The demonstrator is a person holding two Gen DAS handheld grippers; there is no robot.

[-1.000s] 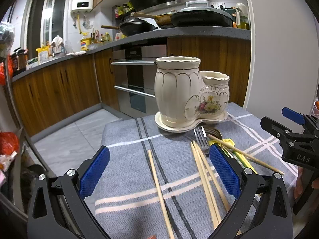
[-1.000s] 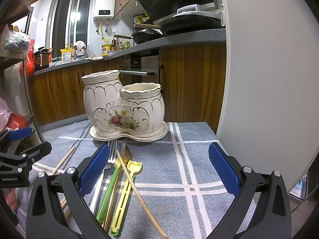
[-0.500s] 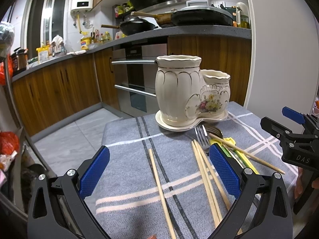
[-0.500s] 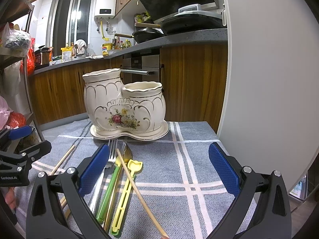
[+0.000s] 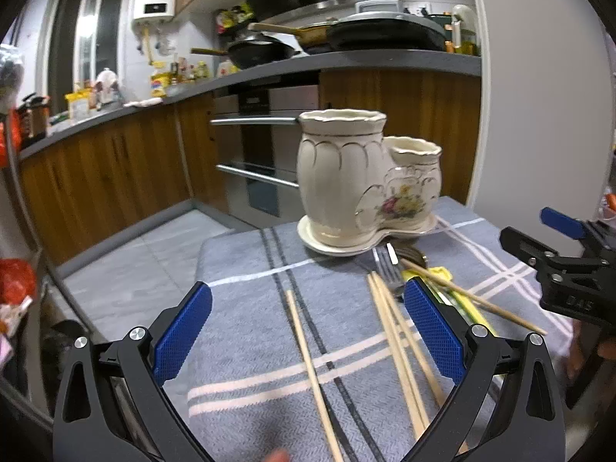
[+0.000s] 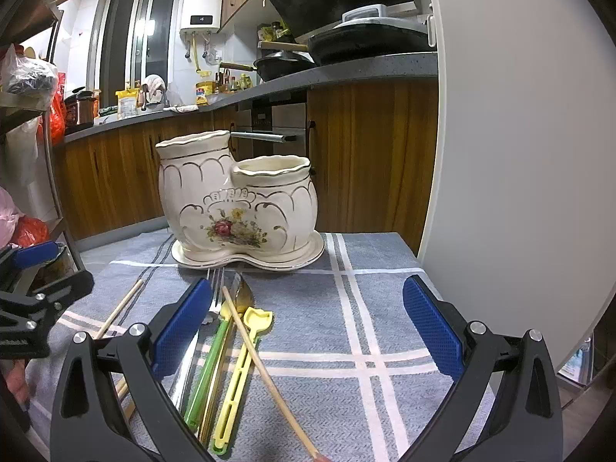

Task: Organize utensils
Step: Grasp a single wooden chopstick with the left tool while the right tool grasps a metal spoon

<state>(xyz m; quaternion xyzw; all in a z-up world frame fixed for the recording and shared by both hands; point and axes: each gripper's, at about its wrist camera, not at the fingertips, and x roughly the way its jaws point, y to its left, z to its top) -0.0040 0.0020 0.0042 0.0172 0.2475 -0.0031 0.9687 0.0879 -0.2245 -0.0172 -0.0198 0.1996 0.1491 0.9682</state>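
Note:
A cream ceramic two-cup utensil holder (image 5: 362,184) (image 6: 235,204) with a flower motif stands at the far side of a grey checked cloth (image 5: 246,308) (image 6: 369,308). In front of it lie wooden chopsticks (image 5: 312,365) (image 6: 265,369), a metal fork (image 5: 385,269) (image 6: 192,358), a spoon (image 6: 244,296), a green utensil (image 6: 210,362) and a yellow one (image 6: 242,358). My left gripper (image 5: 308,331) is open above the chopsticks, holding nothing. My right gripper (image 6: 308,331) is open over the cloth, to the right of the utensil pile, also holding nothing.
A white wall or door panel (image 6: 519,154) rises close on the right of the table. Wooden kitchen cabinets (image 5: 115,169), an oven (image 5: 261,161) and a counter with pans (image 5: 385,34) stand behind. The table's left edge drops to a tiled floor (image 5: 146,269).
The left gripper has tilted and drawn back slightly, so the holder sits a little farther away and to the right in its view. The right gripper has barely shifted. Both remain open.

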